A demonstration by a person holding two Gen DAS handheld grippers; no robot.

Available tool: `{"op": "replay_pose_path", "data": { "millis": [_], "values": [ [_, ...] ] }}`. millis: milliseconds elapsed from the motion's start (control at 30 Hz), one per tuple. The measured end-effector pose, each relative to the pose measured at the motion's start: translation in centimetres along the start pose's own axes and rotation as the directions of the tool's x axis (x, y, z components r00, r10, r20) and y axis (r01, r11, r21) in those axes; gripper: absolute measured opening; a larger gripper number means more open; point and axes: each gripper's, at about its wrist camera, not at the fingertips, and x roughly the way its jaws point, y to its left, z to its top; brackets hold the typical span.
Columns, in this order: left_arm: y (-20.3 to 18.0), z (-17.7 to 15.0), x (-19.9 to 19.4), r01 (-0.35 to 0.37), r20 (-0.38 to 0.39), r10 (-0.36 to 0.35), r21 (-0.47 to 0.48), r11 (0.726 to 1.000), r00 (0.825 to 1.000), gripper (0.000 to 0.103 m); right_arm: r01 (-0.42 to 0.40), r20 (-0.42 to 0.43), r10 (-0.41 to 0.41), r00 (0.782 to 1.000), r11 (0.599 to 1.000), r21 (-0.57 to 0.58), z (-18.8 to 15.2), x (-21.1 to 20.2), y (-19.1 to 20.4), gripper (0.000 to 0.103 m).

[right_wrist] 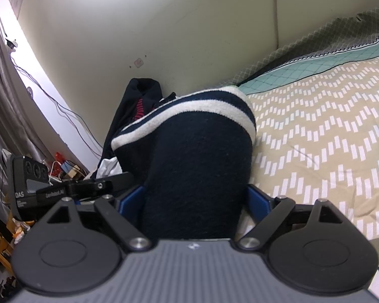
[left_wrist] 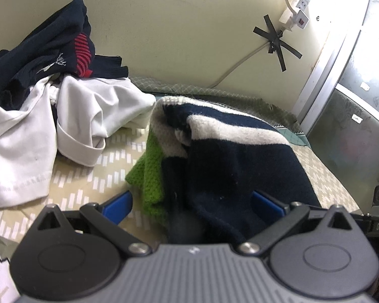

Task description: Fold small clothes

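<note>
**Striped knit spans both wide-set grippers**

The navy, white and green knitted garment (left_wrist: 222, 151) is draped on the patterned bedspread (right_wrist: 328, 131), its fuzzy bulk lying between the jaws of the left gripper (left_wrist: 192, 202) and the right gripper (right_wrist: 195, 197). Both jaws are set wide apart; whether the pads press the cloth cannot be judged. Bare bedspread is seen rightward; crumpled white clothing (left_wrist: 63, 126) crowds the left.

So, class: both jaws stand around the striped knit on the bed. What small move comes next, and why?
Probably draw the right gripper back off the striped knit: its jaws are opening with the cloth between them, so a fold seems laid.
</note>
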Motion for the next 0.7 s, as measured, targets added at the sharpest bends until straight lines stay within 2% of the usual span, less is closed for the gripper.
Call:
{"op": "replay_pose_path", "data": {
  "millis": [167, 367, 700],
  "values": [
    [0.4, 0.0, 1.0, -0.030, -0.051, 0.030, -0.008, 1.000, 0.998, 0.103, -0.008, 0.002, 0.008, 1.000, 1.000, 0.006, 0.0, -0.2, -0.2, 0.083],
    [0.1, -0.1, 1.1, -0.044, -0.051, 0.045, 0.013, 0.999, 0.998, 0.103, -0.015, 0.000, 0.015, 1.000, 1.000, 0.008, 0.0, -0.4, -0.3, 0.083],
    [0.5, -0.3, 1.1, -0.030, -0.036, 0.030, 0.005, 1.000, 0.999, 0.103, -0.026, 0.008, 0.026, 1.000, 0.999, 0.020, -0.1, -0.7, -0.3, 0.083]
  ]
}}
